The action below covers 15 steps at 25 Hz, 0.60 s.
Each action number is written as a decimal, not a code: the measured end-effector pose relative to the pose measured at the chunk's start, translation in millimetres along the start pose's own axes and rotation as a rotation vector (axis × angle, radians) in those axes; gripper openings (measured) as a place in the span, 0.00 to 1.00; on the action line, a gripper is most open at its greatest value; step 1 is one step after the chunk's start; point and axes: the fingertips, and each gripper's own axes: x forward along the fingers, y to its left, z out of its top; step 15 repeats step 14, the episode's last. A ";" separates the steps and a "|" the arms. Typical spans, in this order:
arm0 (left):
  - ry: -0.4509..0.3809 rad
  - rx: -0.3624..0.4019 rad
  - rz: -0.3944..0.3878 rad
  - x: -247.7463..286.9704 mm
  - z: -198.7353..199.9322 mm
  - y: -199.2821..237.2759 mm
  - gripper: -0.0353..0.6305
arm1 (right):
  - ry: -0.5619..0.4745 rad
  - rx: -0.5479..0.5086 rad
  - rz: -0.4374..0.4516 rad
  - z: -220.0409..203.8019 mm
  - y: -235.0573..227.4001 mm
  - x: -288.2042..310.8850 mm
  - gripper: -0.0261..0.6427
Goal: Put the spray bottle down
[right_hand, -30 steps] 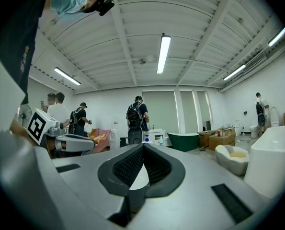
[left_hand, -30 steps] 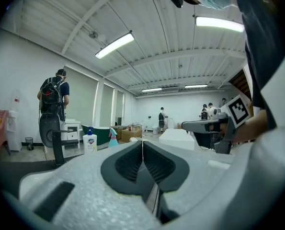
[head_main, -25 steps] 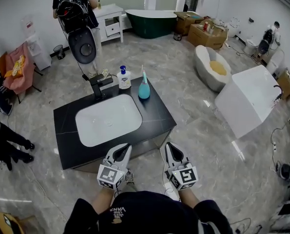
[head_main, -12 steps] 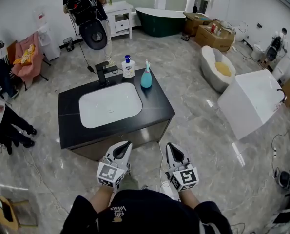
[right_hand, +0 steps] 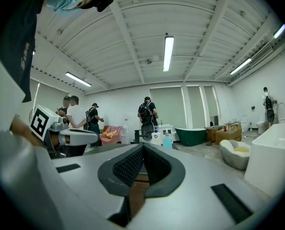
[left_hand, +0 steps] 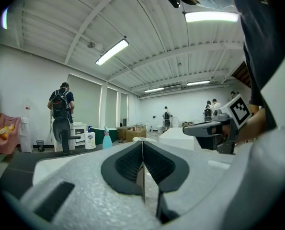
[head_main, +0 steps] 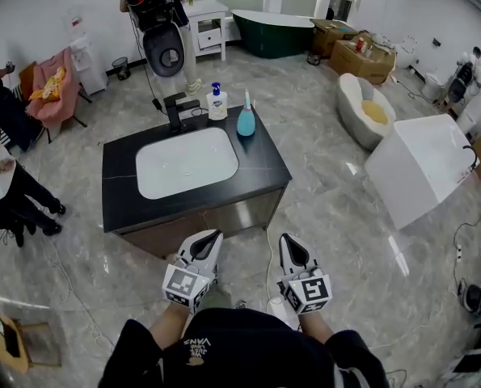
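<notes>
The teal spray bottle (head_main: 246, 120) stands upright on the far edge of the black counter (head_main: 260, 164), beside a white pump bottle (head_main: 217, 103) and a black tap (head_main: 175, 111). It also shows small and far off in the left gripper view (left_hand: 107, 139) and the right gripper view (right_hand: 167, 140). My left gripper (head_main: 211, 238) and right gripper (head_main: 289, 242) are held side by side over the floor, short of the counter's near edge. Both are shut with nothing between the jaws, and they point level toward the counter.
A white basin (head_main: 186, 162) is set in the counter. A person with a backpack (head_main: 163, 10) stands behind it, and other people (head_main: 6, 176) are at the left. A green bathtub (head_main: 275, 32), an oval tub (head_main: 369, 111) and a white block (head_main: 422, 166) stand at the right.
The counter has drawn away from me in the head view, and more floor lies between it and both grippers. The spray bottle has stayed in its place. Both grippers have stayed shut.
</notes>
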 end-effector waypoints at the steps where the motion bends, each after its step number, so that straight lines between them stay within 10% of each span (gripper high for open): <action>1: 0.001 0.001 -0.002 0.6 0.4 -1.4 0.08 | 0.001 0.000 0.000 0.3 -0.2 -0.8 0.04; 15: 0.004 0.017 -0.028 11.8 4.7 -6.7 0.08 | -0.018 0.014 -0.019 8.1 -8.7 1.2 0.04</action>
